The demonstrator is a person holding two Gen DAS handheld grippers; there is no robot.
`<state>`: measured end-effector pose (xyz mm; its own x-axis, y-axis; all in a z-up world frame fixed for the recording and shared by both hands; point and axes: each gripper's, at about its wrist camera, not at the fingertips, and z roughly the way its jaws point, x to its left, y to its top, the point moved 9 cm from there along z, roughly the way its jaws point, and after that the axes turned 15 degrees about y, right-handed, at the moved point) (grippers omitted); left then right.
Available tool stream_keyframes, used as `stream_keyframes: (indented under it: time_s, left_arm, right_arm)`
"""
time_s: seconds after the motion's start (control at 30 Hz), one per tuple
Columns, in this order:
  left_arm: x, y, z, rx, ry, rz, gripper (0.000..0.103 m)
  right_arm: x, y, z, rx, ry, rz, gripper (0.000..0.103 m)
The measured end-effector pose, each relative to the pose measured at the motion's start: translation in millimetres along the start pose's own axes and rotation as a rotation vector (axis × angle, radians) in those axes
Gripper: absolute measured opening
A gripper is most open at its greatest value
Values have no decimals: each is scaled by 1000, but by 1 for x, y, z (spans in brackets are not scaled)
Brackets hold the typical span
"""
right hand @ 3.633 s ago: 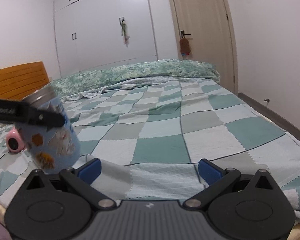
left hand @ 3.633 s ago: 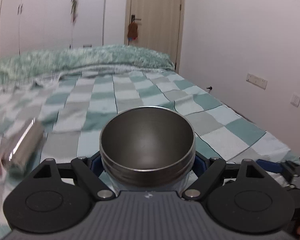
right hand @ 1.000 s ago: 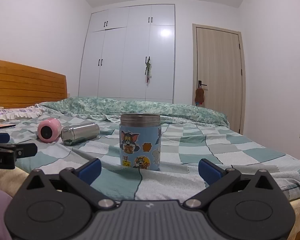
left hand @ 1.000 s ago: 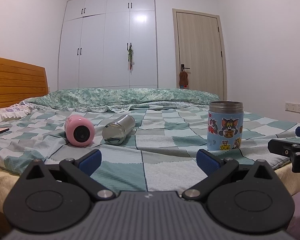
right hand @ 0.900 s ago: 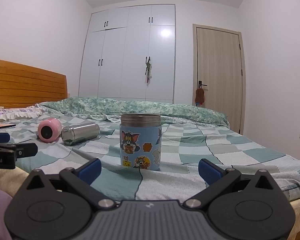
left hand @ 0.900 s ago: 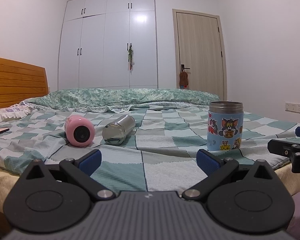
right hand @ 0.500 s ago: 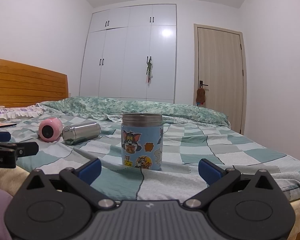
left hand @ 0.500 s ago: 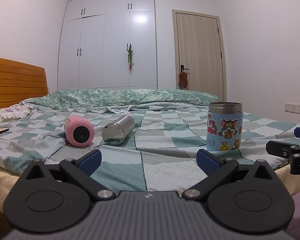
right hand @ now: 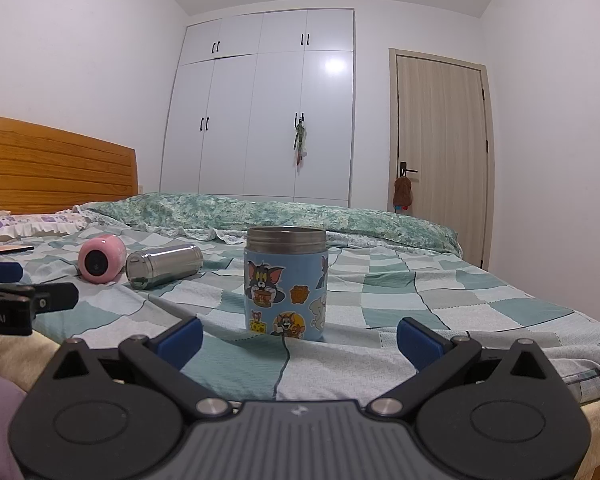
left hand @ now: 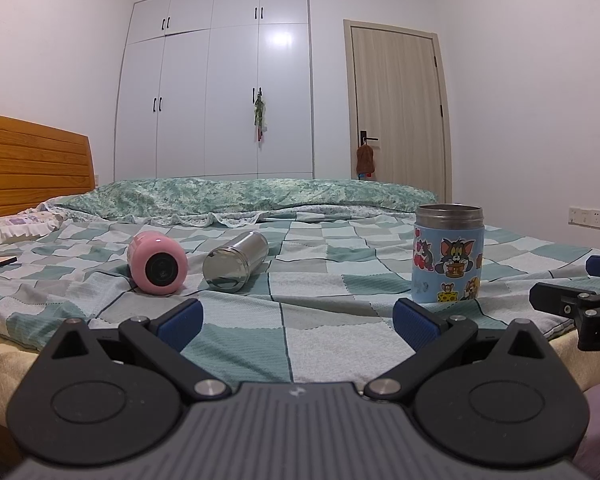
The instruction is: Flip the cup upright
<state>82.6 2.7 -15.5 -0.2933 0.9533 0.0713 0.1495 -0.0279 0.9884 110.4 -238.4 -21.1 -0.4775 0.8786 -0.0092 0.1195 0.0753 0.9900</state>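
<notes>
A blue cartoon-sticker cup with a steel rim stands upright on the checked bedspread, open end up; it also shows in the right wrist view. My left gripper is open and empty, low at the bed's near edge, left of the cup. My right gripper is open and empty, just in front of the cup. Each gripper shows in the other's view, the right gripper and the left gripper.
A pink cup and a steel cup lie on their sides on the bed, left of the blue cup. A rolled green quilt lies across the far side. A wooden headboard is at the left.
3.6 s ago my left gripper held the blue cup; it now stands upright alone on the bed. Both grippers have pulled back to the bed edge. Little has moved in the last second.
</notes>
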Motion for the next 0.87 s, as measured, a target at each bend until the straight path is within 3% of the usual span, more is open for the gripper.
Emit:
stream_keyframes:
  time_s: [0.87]
  left_arm:
    - [-3, 0, -1, -1, -6, 1, 103]
  right_arm:
    - [1, 0, -1, 0, 0, -2, 103]
